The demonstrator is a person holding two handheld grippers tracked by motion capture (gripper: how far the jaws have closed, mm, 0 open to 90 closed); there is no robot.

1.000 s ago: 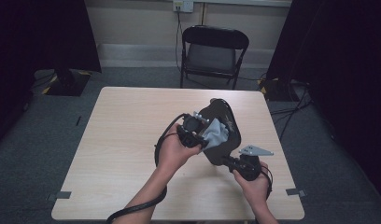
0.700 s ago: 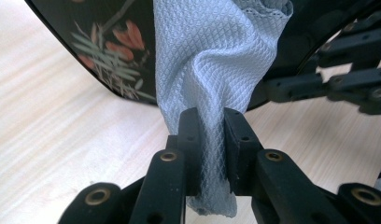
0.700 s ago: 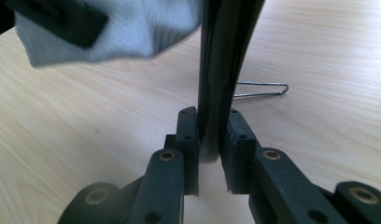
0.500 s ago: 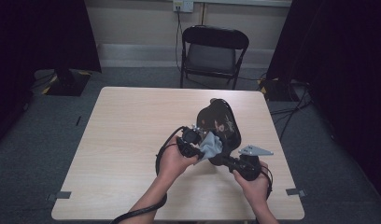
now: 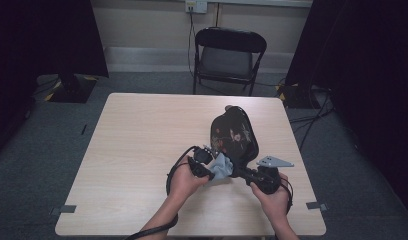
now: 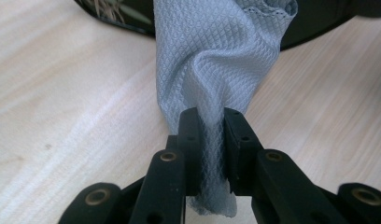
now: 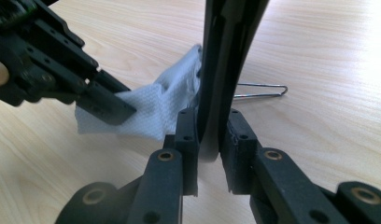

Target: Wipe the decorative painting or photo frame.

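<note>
A black lacquered dish with a flower pattern stands tilted on edge over the wooden table. My right gripper is shut on its lower rim; in the right gripper view the dark rim sits pinched in that gripper. My left gripper is shut on a pale blue-grey cloth. In the left gripper view the cloth bunches out of that gripper and lies against the dish's edge. The cloth touches the dish at its left side, low near the table.
A thin bent wire piece lies on the table behind the dish. A black folding chair stands beyond the far table edge. Dark curtains hang on both sides. The left half of the table is bare wood.
My left gripper has come down with the cloth, from the dish's face to its lower edge near the table. The right gripper and dish have stayed in place.
</note>
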